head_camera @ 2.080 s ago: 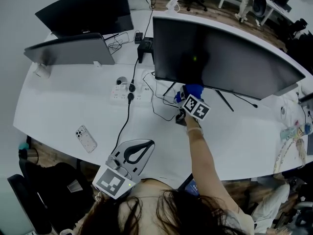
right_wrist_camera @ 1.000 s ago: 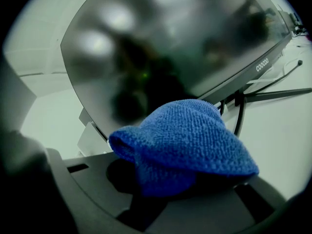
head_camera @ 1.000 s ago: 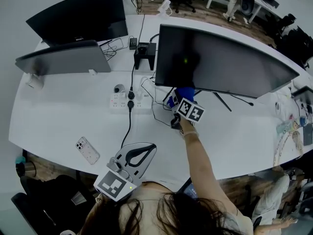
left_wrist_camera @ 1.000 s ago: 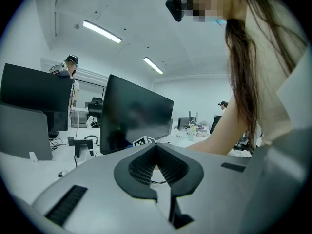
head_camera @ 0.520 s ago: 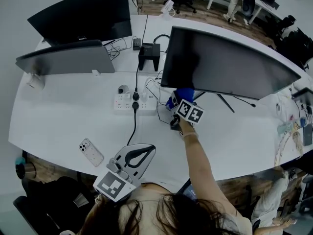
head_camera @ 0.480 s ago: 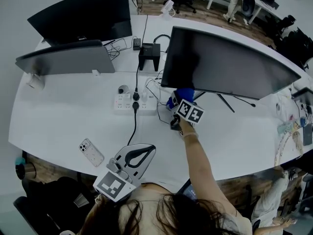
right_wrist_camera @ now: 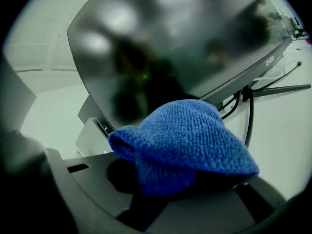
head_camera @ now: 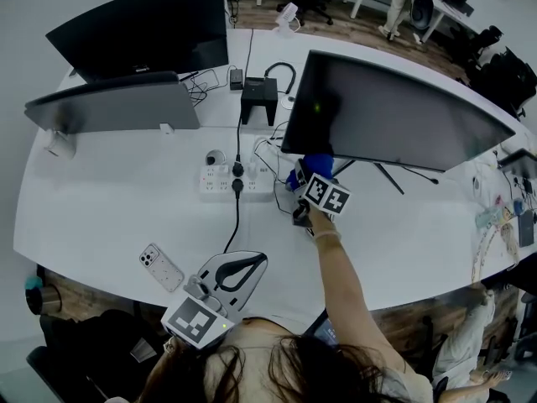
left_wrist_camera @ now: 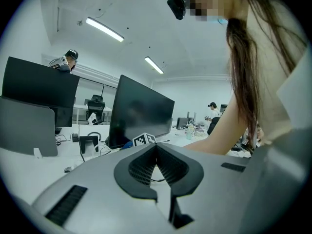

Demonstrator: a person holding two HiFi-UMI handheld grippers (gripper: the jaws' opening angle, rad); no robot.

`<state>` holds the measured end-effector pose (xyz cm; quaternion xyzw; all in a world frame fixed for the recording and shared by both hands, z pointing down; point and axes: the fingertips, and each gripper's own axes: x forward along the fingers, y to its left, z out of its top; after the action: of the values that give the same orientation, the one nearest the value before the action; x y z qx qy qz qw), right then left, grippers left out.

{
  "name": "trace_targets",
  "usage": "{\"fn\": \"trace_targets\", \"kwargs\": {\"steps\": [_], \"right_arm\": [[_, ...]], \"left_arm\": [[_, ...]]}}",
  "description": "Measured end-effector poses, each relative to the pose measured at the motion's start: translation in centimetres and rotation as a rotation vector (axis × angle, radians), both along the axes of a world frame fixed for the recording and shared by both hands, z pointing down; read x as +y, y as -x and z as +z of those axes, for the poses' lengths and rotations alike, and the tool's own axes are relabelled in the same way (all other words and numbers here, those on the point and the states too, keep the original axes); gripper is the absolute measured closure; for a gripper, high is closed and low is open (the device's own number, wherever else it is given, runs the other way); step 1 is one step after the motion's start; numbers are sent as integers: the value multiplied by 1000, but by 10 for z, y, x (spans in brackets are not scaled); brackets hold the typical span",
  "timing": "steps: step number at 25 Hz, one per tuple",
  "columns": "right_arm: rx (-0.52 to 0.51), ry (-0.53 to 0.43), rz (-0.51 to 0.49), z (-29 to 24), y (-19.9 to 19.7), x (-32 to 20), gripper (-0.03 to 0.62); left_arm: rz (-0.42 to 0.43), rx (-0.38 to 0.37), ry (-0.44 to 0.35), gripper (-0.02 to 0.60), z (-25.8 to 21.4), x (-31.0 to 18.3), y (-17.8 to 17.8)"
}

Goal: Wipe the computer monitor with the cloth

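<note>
Over the white desk (head_camera: 109,200), our right gripper (head_camera: 312,175) pinches a blue microfibre cloth (right_wrist_camera: 185,140) in its fingers. Hard pressure may tip the wide black monitor (head_camera: 394,116). Left gripper (head_camera: 254,259) fingers together, empty.

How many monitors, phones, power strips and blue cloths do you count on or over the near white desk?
monitors: 3
phone: 1
power strip: 1
blue cloth: 1
Total: 6

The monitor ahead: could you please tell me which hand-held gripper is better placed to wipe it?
Right. The right hand-held gripper is shut on the blue cloth close to the monitor's lower edge; the left hand-held gripper is shut, empty, back near the person's body.
</note>
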<state>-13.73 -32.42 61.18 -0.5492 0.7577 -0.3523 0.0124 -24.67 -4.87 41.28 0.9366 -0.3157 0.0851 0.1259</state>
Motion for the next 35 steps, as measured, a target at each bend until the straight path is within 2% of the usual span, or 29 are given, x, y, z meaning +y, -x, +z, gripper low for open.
{"fn": "trace_targets", "kwargs": {"steps": [17, 35], "right_arm": [[44, 9, -10, -2, 23, 3, 508], [106, 19, -60, -1, 60, 9, 508]], "left_arm": [[-3, 36, -6, 572, 0, 2, 30], [-49, 73, -2, 572, 6, 2, 70]]}}
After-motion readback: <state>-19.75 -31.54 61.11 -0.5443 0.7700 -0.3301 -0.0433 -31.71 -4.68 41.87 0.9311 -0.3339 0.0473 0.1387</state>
